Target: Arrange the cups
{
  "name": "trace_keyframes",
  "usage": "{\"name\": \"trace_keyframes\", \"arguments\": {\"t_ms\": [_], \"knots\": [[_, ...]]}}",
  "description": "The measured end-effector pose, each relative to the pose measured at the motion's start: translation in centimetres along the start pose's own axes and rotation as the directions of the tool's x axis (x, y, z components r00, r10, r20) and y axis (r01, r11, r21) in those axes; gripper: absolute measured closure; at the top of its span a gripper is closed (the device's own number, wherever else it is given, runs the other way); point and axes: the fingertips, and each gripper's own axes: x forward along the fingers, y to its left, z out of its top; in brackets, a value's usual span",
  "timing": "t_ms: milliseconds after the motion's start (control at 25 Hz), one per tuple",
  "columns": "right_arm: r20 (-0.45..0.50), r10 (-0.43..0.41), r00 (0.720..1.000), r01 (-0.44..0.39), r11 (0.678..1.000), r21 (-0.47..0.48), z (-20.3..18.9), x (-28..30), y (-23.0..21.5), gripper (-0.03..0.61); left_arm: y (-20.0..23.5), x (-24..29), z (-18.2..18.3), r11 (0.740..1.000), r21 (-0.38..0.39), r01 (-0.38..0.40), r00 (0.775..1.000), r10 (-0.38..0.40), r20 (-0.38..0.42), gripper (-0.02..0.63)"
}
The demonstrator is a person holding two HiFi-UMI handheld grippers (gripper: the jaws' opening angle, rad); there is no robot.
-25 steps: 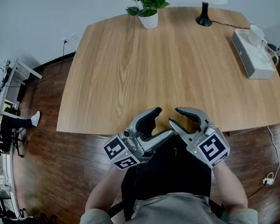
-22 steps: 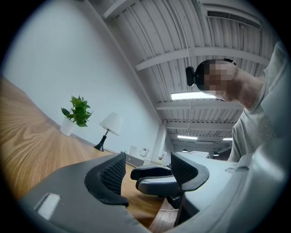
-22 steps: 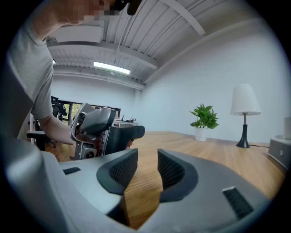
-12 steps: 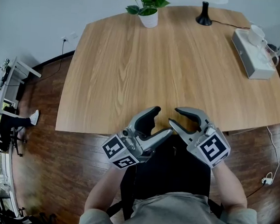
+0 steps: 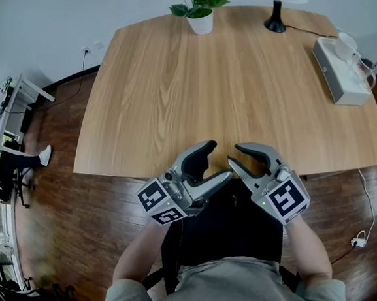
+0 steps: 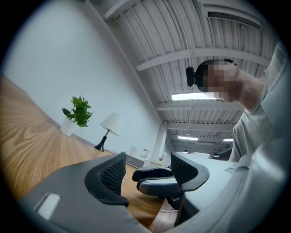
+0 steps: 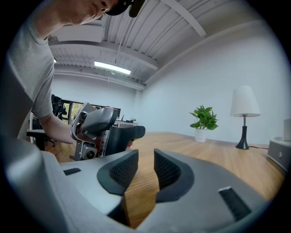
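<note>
A white cup [image 5: 345,43] stands on a white box [image 5: 339,74] at the table's far right; the left gripper view shows this cup [image 6: 144,153] small and far off. Both grippers hover at the near edge of the wooden table [image 5: 180,100], tips facing each other. My left gripper [image 5: 217,163] is open and empty, and its own view shows the left gripper's [image 6: 148,170] pads wide apart. My right gripper [image 5: 235,155] stands open with a narrow gap. In its own view the right gripper [image 7: 145,169] holds nothing; its jaws have just been closing a little.
A potted plant [image 5: 199,10] and a black lamp base [image 5: 275,20] stand at the table's far edge. A cable [image 5: 367,208] trails on the dark wood floor at right. Office furniture [image 5: 13,131] stands at the far left.
</note>
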Motion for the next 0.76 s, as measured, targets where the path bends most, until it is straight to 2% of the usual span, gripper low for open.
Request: {"name": "trace_keyframes", "arguments": {"t_ms": [760], "knots": [[-0.023,0.009,1.0,-0.01,0.999,-0.032,-0.39,0.25,0.33,0.454,0.01,0.16,0.0,1.0,0.008,0.001,1.0,-0.001,0.001,0.308]]}}
